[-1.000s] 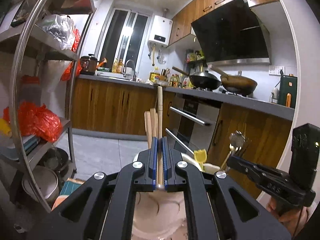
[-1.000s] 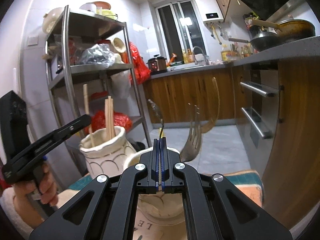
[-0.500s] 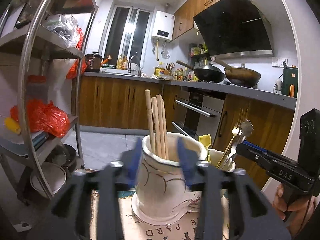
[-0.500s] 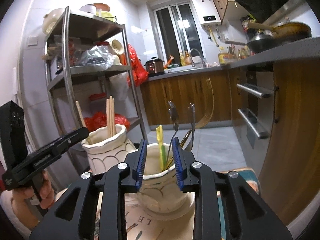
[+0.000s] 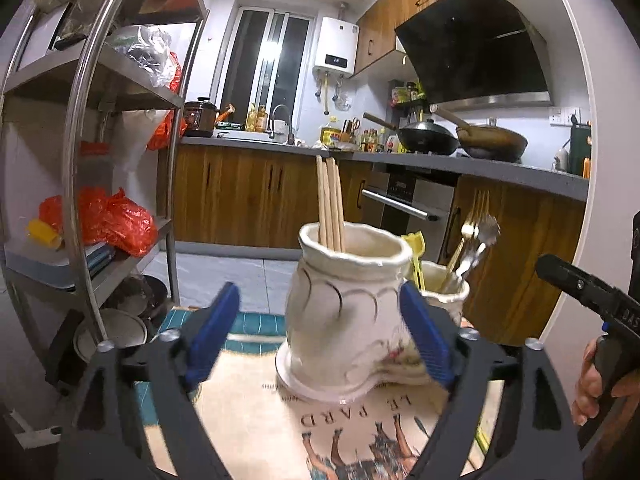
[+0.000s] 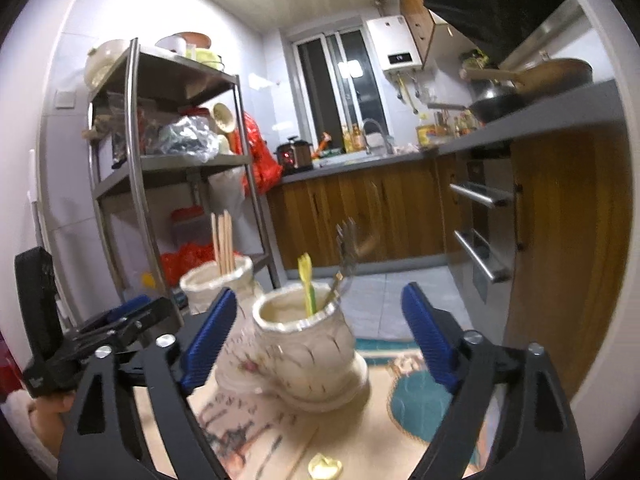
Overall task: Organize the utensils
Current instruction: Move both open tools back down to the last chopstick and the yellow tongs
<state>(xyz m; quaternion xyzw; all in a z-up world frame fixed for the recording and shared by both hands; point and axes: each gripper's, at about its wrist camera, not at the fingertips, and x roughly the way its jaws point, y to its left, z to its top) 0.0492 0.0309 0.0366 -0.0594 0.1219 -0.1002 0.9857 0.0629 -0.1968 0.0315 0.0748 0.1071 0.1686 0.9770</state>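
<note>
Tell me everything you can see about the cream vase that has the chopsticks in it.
The cream vase looks ceramic and glazed, with a wavy flared rim, a narrower neck and thin dark curling lines on its bulging body. It stands upright on a flat round foot on the printed mat. Wooden chopsticks stand in it, leaning at the rim's left. A second cream jar holding forks sits close behind on its right. The open left gripper frames it without gripping.
</note>
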